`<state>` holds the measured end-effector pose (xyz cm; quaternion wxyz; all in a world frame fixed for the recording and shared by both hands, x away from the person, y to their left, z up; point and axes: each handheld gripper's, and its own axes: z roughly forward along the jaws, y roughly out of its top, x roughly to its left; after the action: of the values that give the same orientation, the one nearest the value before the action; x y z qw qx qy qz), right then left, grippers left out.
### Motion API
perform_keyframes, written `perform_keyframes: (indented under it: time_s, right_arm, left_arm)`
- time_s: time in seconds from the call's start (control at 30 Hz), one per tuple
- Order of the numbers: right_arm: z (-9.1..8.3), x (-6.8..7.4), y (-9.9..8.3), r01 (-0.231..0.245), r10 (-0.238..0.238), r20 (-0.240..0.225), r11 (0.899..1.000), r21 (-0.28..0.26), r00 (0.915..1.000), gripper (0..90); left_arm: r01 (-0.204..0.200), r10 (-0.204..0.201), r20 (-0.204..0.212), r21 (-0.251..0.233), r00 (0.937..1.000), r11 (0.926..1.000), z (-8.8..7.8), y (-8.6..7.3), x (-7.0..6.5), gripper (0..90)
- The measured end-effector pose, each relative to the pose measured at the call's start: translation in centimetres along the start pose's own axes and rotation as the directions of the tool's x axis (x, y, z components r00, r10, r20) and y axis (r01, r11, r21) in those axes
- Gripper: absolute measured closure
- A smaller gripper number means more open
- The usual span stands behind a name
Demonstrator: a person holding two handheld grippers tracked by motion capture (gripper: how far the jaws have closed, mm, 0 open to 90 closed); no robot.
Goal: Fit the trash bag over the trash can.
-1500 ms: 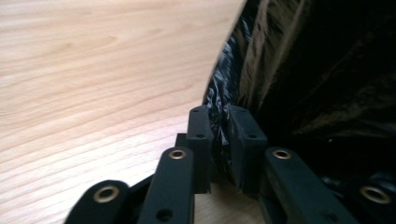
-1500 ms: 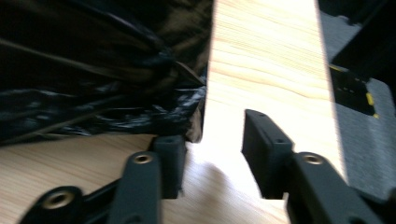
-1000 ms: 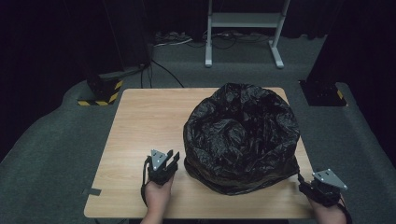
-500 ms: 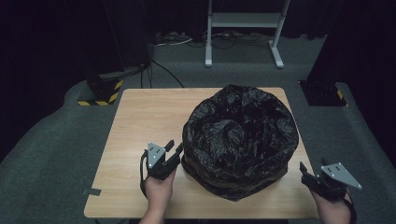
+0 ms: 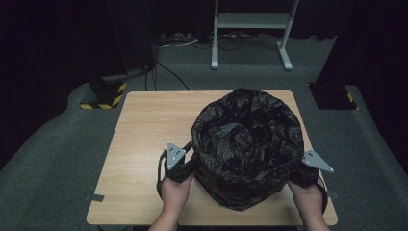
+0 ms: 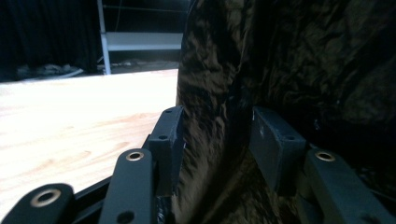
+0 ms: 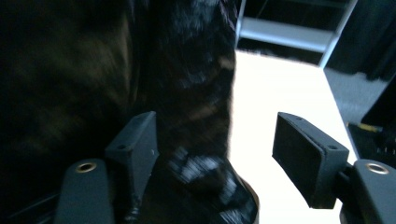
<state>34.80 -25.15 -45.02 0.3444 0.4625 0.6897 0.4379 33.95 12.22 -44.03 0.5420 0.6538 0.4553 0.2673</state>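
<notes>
Room: dark carpet, white stand [image 5: 251, 29] at 12 o'clock beyond the table [image 5: 144, 130].
Left gripper [image 5: 185, 166]: jaws parted, bag film between them, not clamped.
Bag [image 5: 248, 144]: right half of table; likely light, soft, slippery; take the rim.
Right gripper [image 7: 219, 149]: jaws wide, bag edge between them, unheld.

black bag [image 7: 140, 70] blurred in right gripper view, bag hides right hand-held gripper [image 5: 308, 169] tips

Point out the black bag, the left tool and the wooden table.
black bag [image 5: 248, 144], high view, its crinkled top.
left tool [image 6: 215, 140], left gripper view, midway between its fingertips, across a bag fold.
wooden table [image 5: 149, 125], high view, bare left part.
</notes>
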Motion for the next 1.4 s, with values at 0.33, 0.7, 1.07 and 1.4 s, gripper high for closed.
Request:
perform_keyframes:
  time_s: [0.33, 0.7, 1.07, 1.4]
  right_arm:
    - [0.5, -5.1, -1.7, 0.004, -0.007, 0.037, 0.995, 0.096, 0.9993, 27.1]
    - [-1.1, -8.3, -2.8, -0.057, 0.041, 0.126, 0.990, 0.127, 0.9913, 21.4]
    - [-1.6, -7.9, -5.3, -0.100, 0.067, 0.109, 0.936, 0.339, 0.9918, 22.5]
    - [-2.9, -8.1, -2.1, -0.132, 0.084, 0.130, 0.897, 0.422, 0.9879, 21.3]
  left_arm:
    - [-0.048, 0.043, 0.101, 0.043, 0.9939, 0.9979, 2.9, -0.9, -3.4, 48.2]
    - [-0.086, 0.081, 0.075, 0.057, 0.9939, 0.9947, 1.2, -2.6, -1.0, 25.7]
    - [-0.115, 0.112, 0.028, 0.341, 0.9933, 0.9331, -1.3, -6.4, 5.7, 13.2]
    - [-0.119, 0.135, -0.002, 0.458, 0.9908, 0.8810, -2.1, -8.0, 7.4, 11.7]
